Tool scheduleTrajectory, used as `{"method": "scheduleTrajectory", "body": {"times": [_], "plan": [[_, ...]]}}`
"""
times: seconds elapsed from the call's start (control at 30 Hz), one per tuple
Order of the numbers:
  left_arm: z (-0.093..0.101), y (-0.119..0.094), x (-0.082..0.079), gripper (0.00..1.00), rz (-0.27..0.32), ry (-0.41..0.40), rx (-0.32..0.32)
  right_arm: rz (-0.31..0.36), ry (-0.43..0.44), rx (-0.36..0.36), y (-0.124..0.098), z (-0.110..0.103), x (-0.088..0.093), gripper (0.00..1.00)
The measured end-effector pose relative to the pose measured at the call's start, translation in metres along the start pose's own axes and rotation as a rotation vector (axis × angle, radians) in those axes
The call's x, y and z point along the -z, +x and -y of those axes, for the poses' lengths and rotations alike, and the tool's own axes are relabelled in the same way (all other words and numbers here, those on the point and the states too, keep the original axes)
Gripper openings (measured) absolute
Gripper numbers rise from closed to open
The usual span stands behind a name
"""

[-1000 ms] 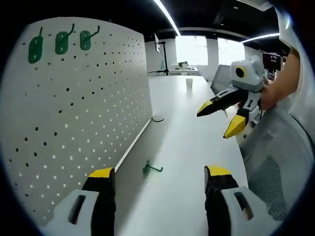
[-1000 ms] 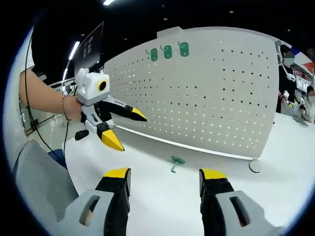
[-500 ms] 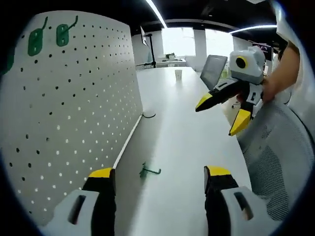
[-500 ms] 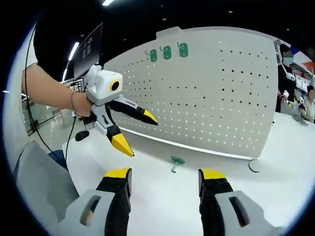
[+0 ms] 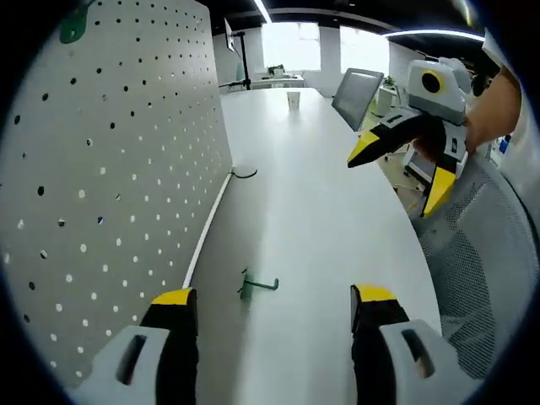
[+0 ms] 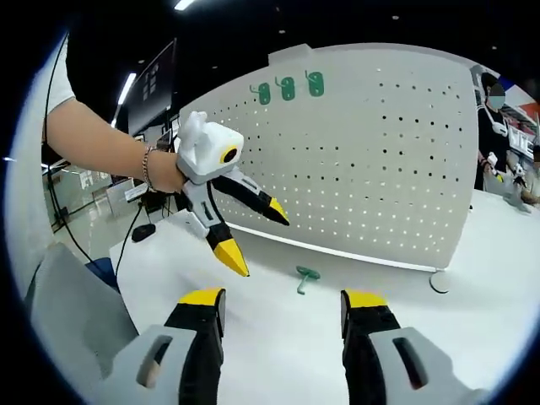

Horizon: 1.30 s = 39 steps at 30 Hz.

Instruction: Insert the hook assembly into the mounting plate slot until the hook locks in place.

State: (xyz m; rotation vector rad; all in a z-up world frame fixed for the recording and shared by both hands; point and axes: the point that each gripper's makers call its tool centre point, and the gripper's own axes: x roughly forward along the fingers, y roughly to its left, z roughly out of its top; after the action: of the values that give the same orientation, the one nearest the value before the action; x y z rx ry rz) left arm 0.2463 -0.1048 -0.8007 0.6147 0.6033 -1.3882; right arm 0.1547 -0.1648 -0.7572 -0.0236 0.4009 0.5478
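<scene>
left claw now nearer green hook, both claws spread, table bare around.

No text, label, brand or number can be read in either view. The dark screen hanging high in the right gripper view carries some pale marks (perhaps lines of writing), but they are too small and too blurred to make out.

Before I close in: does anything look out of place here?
Only the loose green hook, lying on its side on the white table before the pegboard, while three others hang up top. Both tongs open.
</scene>
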Motion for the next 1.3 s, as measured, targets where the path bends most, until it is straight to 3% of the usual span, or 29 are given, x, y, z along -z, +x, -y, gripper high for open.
{"method": "scheduleTrajectory", "body": {"times": [0.77,1.3], "plan": [[-0.013,0.040,0.022,0.74,-0.191,0.102,0.099,-0.040,0.009,-0.002,0.002,0.000,0.009,0.54],[-0.017,0.068,0.039,0.72,-0.285,0.158,0.155,-0.044,0.022,0.007,0.002,0.002,0.011,0.53]]}}
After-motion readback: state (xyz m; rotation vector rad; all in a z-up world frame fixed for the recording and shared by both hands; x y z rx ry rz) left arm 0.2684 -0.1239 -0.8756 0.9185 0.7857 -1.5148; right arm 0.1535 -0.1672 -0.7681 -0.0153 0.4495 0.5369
